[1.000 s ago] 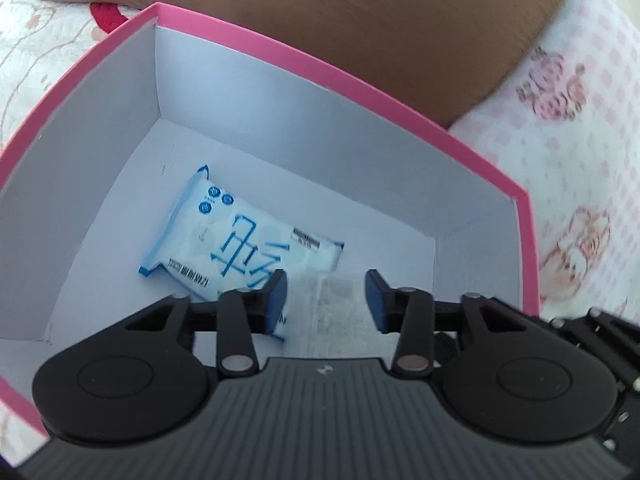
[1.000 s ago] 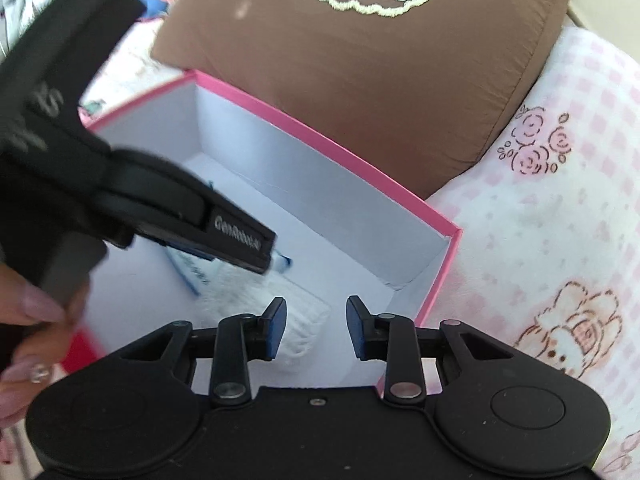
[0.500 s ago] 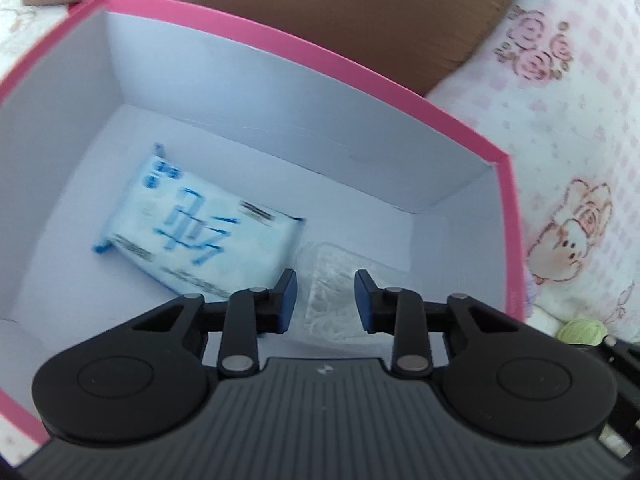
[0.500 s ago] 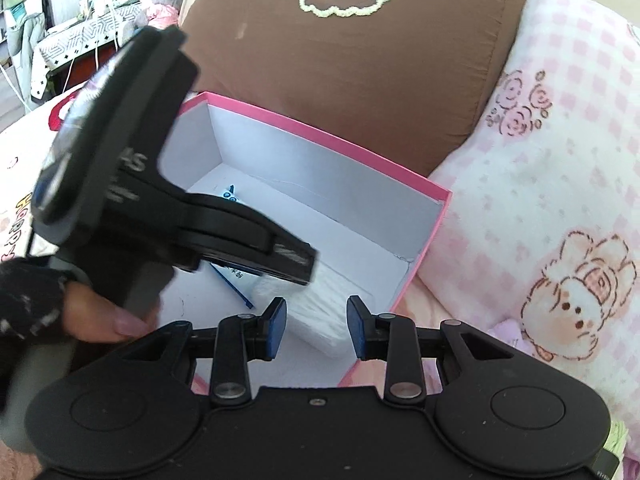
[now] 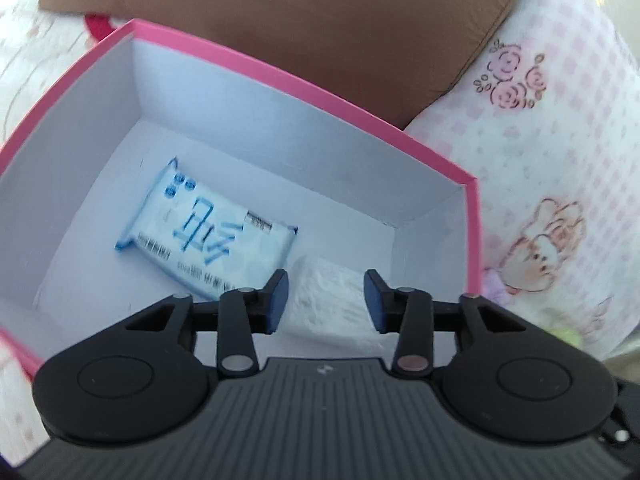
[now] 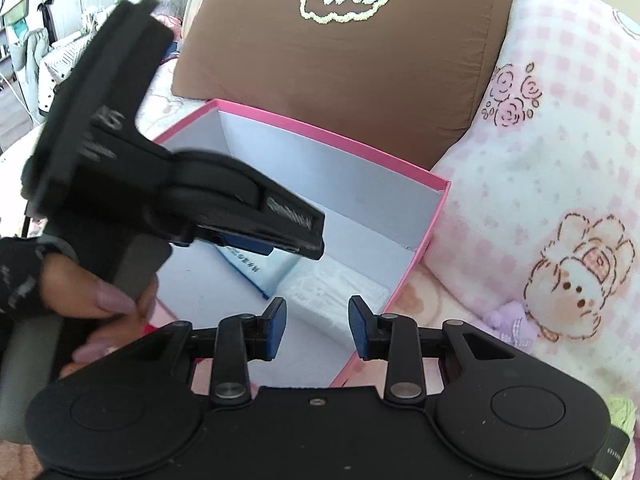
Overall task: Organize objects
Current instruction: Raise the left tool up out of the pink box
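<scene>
A pink box (image 5: pixel 304 80) with a white inside holds a blue-and-white tissue pack (image 5: pixel 208 232) and a clear-wrapped white pack (image 5: pixel 328 300). My left gripper (image 5: pixel 325 300) is open and empty above the white pack, which shows between its fingers. In the right wrist view the box (image 6: pixel 332 136) lies ahead, the white pack (image 6: pixel 336 292) in its near right corner, the blue pack (image 6: pixel 256 268) partly hidden under the left gripper (image 6: pixel 296 236). My right gripper (image 6: pixel 317 326) is open and empty above the box's near rim.
A brown cushion (image 6: pixel 344 52) with a white embroidered cloud stands behind the box. A pink checked pillow (image 6: pixel 560 168) with rose and bunny prints lies to the right. A small green thing (image 6: pixel 620 408) sits at the lower right on the bedding.
The left gripper has opened wider and lifted back from the white pack, which stays in the box. The right gripper has pulled back and up, its opening unchanged.
</scene>
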### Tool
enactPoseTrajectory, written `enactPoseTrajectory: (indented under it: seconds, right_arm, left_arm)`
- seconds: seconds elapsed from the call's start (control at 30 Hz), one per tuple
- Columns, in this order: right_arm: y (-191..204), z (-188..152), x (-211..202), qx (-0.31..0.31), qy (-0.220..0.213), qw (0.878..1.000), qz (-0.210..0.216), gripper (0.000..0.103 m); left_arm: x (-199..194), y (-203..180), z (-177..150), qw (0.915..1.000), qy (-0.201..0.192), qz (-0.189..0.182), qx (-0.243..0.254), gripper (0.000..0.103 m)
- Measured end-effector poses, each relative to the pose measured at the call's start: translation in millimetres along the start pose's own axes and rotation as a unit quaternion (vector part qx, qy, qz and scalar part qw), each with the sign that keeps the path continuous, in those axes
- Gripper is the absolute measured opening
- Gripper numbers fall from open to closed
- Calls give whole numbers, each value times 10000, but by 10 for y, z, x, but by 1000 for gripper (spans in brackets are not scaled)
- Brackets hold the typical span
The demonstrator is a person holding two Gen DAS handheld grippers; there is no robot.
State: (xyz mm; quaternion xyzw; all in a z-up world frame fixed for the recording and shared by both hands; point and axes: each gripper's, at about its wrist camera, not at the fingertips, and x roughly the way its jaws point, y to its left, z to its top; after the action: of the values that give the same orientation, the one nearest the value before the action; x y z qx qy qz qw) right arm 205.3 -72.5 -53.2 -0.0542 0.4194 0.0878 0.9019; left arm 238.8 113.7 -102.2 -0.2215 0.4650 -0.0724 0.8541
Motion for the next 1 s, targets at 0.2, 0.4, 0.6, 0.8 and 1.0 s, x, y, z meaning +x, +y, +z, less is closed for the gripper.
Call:
enactPoseTrajectory:
  seconds: [0.2,0.4,0.6,0.8,1.0]
  right_arm:
    - [81,20,-264,85,-10,9998,-176,40]
    - [142,34,-542,214,-42,9998,-38,41]
    - [250,45,-869,176,-137,9996,172,46]
    - [319,-19,-1136,151,-59,9995,272,52]
    - [379,-161,-1469,-18,-186,9995,236,62]
  left_arm:
    - [-394,-58,-75,9997,70,-72,206,52]
    - [-774,-232,-115,9978,98,129,647,61]
    - [-1199,-391,-167,9941,117,190,1063,63]
    - [-1616,-477,-291,9930,183,95,1167,79]
    - [-1976,-524,-493,9909,145,237,1316,79]
